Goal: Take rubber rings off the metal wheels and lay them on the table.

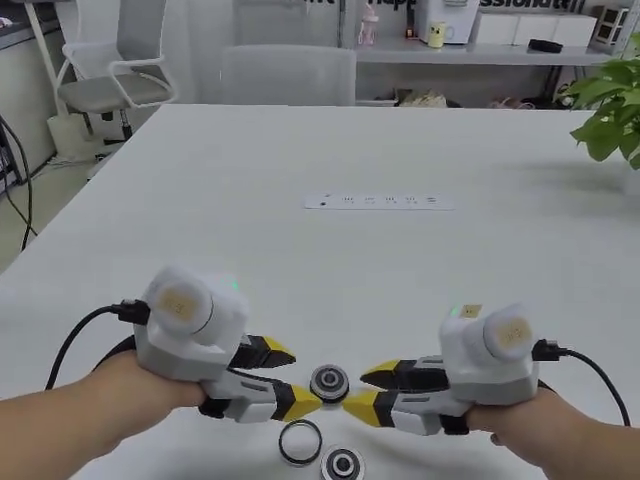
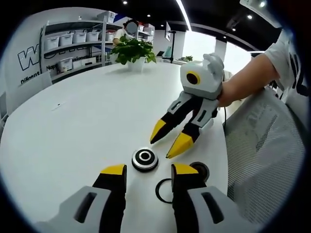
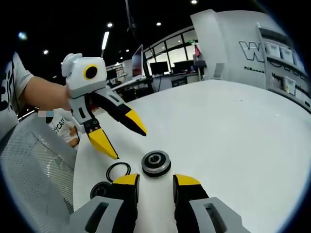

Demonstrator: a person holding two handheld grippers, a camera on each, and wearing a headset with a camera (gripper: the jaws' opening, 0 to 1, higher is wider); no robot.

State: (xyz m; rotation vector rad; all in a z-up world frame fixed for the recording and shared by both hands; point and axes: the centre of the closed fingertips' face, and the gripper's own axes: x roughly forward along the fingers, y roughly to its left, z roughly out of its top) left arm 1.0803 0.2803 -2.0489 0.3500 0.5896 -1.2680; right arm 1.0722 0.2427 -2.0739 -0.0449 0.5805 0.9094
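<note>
A metal wheel (image 1: 329,381) with a dark rubber ring around it lies on the white table between my two grippers; it also sits at wheel (image 2: 145,158) and wheel (image 3: 156,163). A loose black rubber ring (image 1: 300,442) lies nearer me, ring (image 2: 164,190), ring (image 3: 118,171). A second wheel (image 1: 342,465) rests by the table's front edge, wheel (image 2: 200,171), wheel (image 3: 99,190). My left gripper (image 1: 288,378) is open just left of the first wheel, with nothing between its fingers. My right gripper (image 1: 368,390) is open just right of it, equally empty.
A flush power strip (image 1: 378,201) lies in the middle of the table (image 1: 400,270). A potted plant (image 1: 612,110) stands at the far right edge. Chairs (image 1: 288,74) stand beyond the far edge. A mesh chair back (image 2: 262,155) is close beside me.
</note>
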